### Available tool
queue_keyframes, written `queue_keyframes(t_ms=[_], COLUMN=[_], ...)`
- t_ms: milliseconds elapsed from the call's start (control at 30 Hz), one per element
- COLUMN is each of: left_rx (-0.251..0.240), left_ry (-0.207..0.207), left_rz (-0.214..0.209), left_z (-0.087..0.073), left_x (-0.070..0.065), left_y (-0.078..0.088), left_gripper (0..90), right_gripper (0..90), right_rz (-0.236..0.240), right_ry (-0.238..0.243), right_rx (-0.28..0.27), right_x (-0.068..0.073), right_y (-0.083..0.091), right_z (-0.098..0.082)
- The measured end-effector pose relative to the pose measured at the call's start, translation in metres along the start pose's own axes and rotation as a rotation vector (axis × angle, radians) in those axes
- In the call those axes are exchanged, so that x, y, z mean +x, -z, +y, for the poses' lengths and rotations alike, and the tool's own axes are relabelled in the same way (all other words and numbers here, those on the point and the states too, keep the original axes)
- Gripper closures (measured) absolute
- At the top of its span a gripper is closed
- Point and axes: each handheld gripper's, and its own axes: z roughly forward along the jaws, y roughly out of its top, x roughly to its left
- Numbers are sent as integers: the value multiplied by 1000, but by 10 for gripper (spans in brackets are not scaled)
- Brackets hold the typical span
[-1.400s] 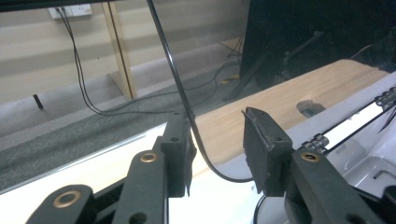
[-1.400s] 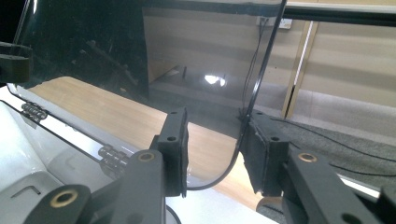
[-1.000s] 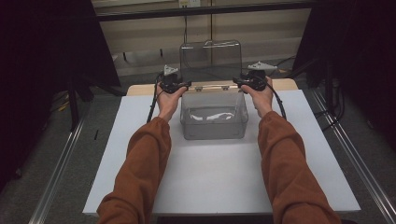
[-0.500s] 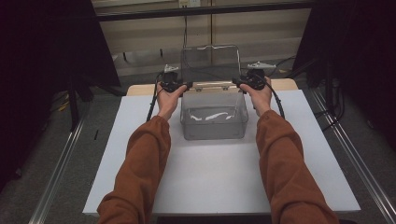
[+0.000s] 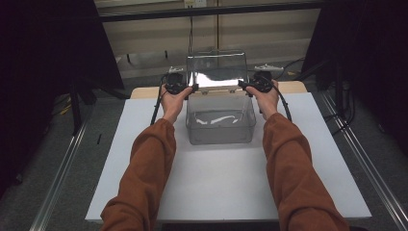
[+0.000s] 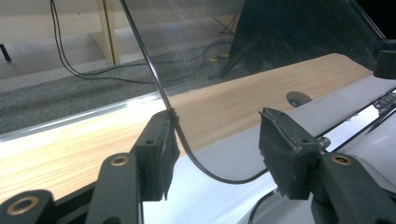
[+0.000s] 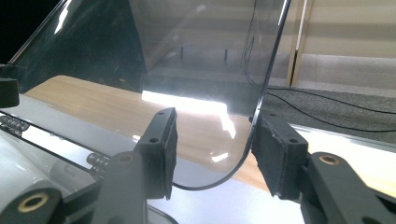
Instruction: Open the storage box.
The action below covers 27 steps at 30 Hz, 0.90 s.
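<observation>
High view: both hands (image 5: 174, 98) outstretched, flanking the lid (image 5: 216, 70).

A laboratory-type recording station rather than a home or shop. A white board (image 5: 226, 187) covers a wooden bench (image 5: 144, 92) standing on grey carpet (image 5: 48, 159). Dark curtains (image 5: 48, 48) close off both sides, and metal floor rails (image 5: 57, 178) run along the bench on either flank. Behind it stands a plain pale wall panel (image 5: 269, 29) with a wall socket (image 5: 191, 3) at the top and loose black cables (image 6: 74, 70) trailing over the floor. A black stand leg (image 5: 77, 103) rests at the left. No household furnishings appear.
</observation>
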Motion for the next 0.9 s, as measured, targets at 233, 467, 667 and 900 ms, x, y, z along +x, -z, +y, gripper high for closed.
queue_keyframes(t_ms=[233, 467, 667, 900], left_rx=[13, 16, 15, 11], left_ry=[9, 31, 54, 74], left_rz=[12, 5, 4, -7], left_z=[0, -1, -3, -4], left_x=[0, 1, 1, 2], left_y=[-1, -2, -4, -5], left_gripper=[435, 434, 422, 418], right_gripper=[486, 472, 433, 416], right_rz=[2, 0, 3, -2], right_ry=[-43, -68, -83, -100], right_rx=[9, 9, 7, 12], right_x=[0, 1, 4, 6], right_y=[-2, -4, -5, -6], right_z=[-2, -4, -6, -7])
